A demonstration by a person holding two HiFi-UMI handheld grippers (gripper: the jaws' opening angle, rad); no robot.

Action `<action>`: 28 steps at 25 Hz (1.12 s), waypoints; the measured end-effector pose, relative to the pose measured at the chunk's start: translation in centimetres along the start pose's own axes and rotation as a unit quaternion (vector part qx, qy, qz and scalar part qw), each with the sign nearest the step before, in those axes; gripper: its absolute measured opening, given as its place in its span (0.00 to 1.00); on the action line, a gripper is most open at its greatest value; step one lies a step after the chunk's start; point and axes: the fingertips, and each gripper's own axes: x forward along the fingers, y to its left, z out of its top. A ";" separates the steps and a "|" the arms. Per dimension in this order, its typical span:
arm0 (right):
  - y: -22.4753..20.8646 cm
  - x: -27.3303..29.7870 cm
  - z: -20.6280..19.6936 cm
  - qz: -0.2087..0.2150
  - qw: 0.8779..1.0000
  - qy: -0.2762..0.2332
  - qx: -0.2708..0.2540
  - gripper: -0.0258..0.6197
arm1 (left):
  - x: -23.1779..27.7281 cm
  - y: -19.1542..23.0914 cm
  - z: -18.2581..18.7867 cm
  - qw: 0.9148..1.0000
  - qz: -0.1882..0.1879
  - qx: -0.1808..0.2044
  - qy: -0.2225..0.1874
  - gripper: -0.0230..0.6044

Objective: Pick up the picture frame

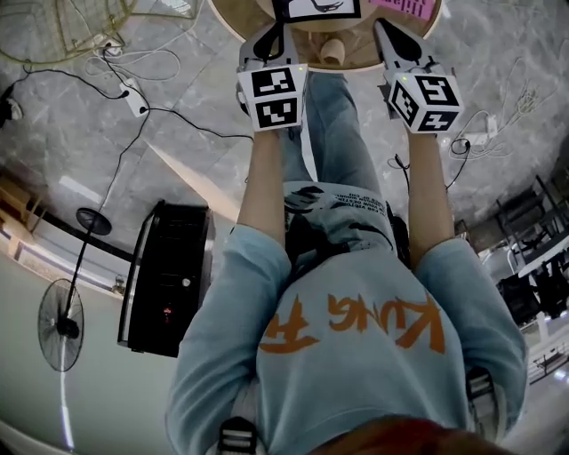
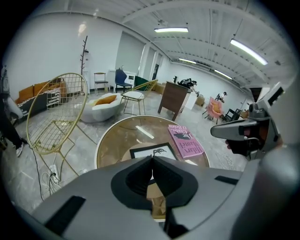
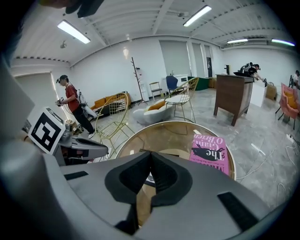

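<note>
This is a big open room, like a furniture showroom or a studio. It has white walls, long ceiling lights (image 2: 171, 29), a shiny grey floor (image 1: 178, 133), gold wire chairs (image 2: 56, 112), a round glass table (image 2: 112, 140), a sofa (image 2: 33, 91), a wooden cabinet (image 2: 173, 98) and a standing fan (image 1: 60, 324).

1. Round table (image 2: 123, 136), glass top w/ pale rim, seen in all 3 views; in head view only its near edge shows, at the top of the picture (image 1: 233, 22).
2. Tan base (image 1: 331, 51) shows under the top at the center.
3. Picture frame (image 2: 157, 151) lies flat on the glass near the center; black border, white sheet w/ dark drawing.
4. Pink book (image 2: 186, 140) lies flat just beside the frame, on its right in head view, narrow gap btwn them; cover up, dark lettering.
5. Table stands on grey marble-look floor (image 1: 178, 151).
6. On the floor nr the table: white power strip (image 1: 135, 98) w/ cables and a gold wire chair (image 2: 56, 112).
</note>
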 end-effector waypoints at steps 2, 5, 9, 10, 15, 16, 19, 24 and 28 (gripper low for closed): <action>-0.6 1.5 -1.5 0.005 1.000 0.010 0.004 0.04 | 1.7 0.1 -1.2 1.000 0.003 0.018 0.011 0.07; -1.4 3.5 -3.5 0.004 1.000 0.021 0.009 0.04 | 3.7 0.7 -3.0 1.000 0.005 0.015 0.021 0.07; -2.8 5.2 -5.6 -0.001 0.999 0.028 0.018 0.04 | 5.6 1.3 -4.9 1.000 0.009 -0.019 0.022 0.07; -3.0 5.7 -6.0 -0.002 0.999 0.029 0.020 0.04 | 6.0 1.6 -5.3 0.999 0.012 -0.025 0.022 0.07; -4.8 7.8 -7.8 -0.010 0.999 0.038 0.028 0.04 | 7.9 2.5 -6.8 0.998 0.029 -0.045 0.023 0.07; -5.2 8.3 -8.1 -0.013 0.999 0.039 0.030 0.04 | 8.2 2.6 -6.9 0.998 0.030 -0.050 0.022 0.07; -6.0 9.8 -8.9 -0.012 0.999 0.041 0.033 0.04 | 9.2 2.6 -7.5 0.997 0.027 -0.063 0.026 0.07; -7.2 12.2 -10.3 -0.007 0.998 0.053 0.043 0.14 | 11.4 4.1 -8.5 0.996 0.047 -0.068 0.034 0.07; -8.4 13.6 -10.6 -0.011 0.997 0.059 0.040 0.16 | 13.0 4.7 -8.3 0.995 0.054 -0.075 0.035 0.09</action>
